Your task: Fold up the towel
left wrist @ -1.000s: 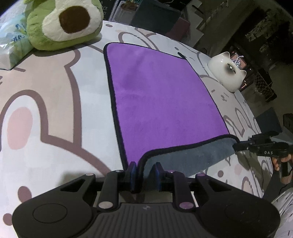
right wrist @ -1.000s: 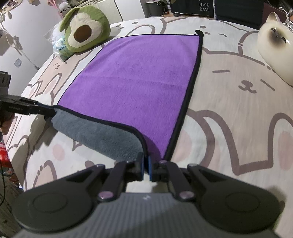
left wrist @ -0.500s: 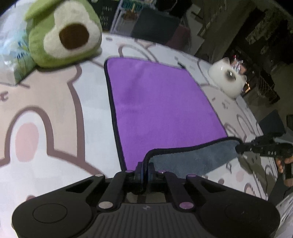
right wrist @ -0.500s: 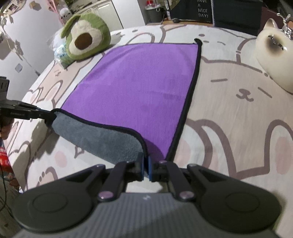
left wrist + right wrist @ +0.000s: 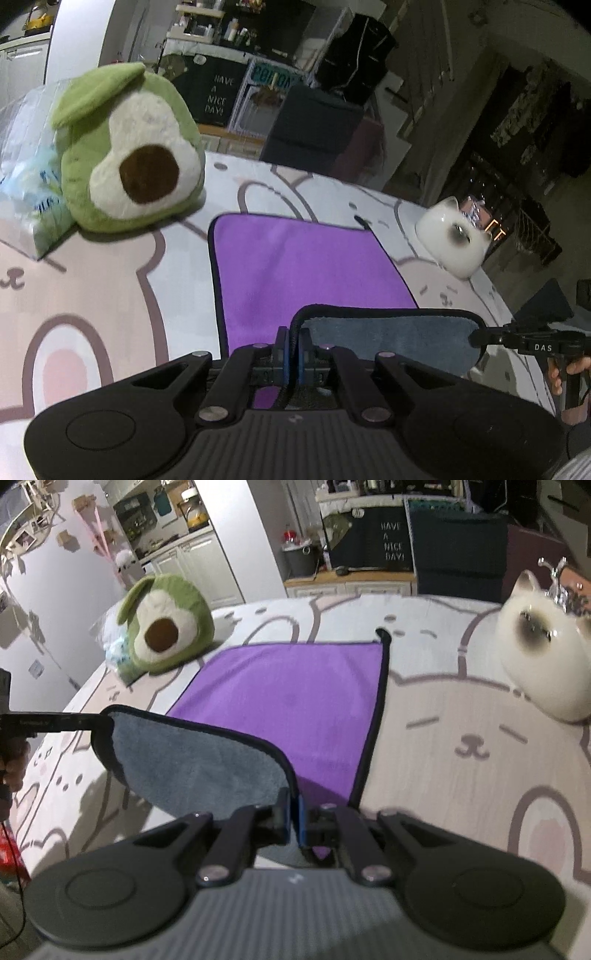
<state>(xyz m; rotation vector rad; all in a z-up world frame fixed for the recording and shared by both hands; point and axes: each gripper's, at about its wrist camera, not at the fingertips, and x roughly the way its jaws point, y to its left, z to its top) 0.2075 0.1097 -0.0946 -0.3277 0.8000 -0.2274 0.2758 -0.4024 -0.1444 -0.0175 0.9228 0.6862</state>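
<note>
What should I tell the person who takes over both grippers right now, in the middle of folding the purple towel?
Left gripper: shut on the towel's near left corner.
Right gripper: shut on the near right corner.
Towel: far half flat on the bed sheet, between the avocado plush and the cat figurine; near edge lifted, grey underside showing.
Done: both corners gripped and raised.
Left: carry the near edge to the far edge, lay it down, release.

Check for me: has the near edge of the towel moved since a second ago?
Yes. The towel near edge, pinched by both grippers, has lifted and travelled toward the avocado plush; more grey underside shows and less purple remains visible before the far hem.
</note>
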